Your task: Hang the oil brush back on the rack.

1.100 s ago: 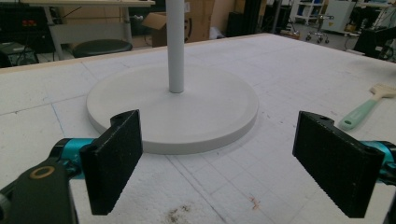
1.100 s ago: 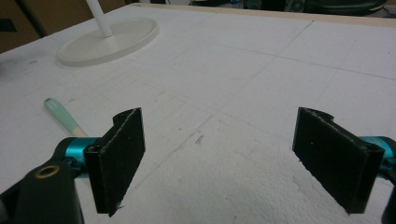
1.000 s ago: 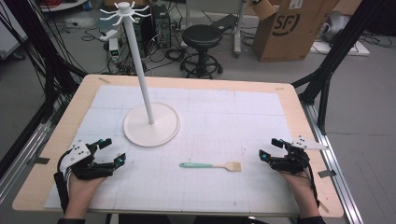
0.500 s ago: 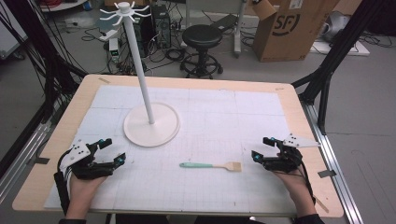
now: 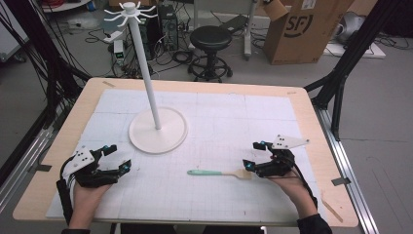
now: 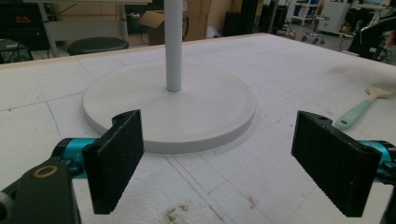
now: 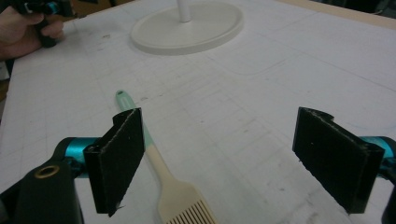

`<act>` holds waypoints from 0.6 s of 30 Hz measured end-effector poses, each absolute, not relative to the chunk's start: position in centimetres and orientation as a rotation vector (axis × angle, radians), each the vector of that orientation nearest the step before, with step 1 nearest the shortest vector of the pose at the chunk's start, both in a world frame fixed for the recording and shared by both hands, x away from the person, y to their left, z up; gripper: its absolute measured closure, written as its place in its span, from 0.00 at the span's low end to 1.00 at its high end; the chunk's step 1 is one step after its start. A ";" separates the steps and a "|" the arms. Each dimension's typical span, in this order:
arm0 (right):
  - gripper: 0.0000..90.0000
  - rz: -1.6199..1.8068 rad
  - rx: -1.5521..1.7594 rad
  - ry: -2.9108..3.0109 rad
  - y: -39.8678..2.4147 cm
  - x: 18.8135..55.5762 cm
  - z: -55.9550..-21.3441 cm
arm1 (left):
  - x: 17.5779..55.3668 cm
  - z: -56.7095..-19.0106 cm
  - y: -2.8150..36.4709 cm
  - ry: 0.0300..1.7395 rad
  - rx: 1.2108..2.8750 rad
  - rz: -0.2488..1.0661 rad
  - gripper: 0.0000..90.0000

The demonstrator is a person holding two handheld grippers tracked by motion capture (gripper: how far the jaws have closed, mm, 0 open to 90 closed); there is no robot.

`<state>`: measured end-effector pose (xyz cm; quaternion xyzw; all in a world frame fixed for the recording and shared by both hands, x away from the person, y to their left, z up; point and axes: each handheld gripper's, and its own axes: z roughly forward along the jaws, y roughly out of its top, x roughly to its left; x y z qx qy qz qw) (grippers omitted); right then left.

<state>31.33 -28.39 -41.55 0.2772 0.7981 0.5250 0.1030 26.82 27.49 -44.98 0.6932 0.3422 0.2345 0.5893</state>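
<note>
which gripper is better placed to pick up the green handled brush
Right. The right gripper sits open right at the bristle end of the brush, which lies between its jaws in the right gripper view. The left gripper is open too, but farther off, facing the stand base.
</note>
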 end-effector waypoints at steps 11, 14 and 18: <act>0.19 1.498 0.690 2.512 -25.3 31.8 -42.2 | 26.8 -45.0 27.5 0.798 1.615 0.547 0.20; 0.20 1.492 0.657 2.545 -24.7 31.9 -42.4 | 26.8 -45.0 27.5 0.798 1.615 0.547 0.20; 0.22 1.478 0.626 2.592 -24.0 32.0 -42.7 | 26.8 -45.0 27.5 0.799 1.616 0.547 0.20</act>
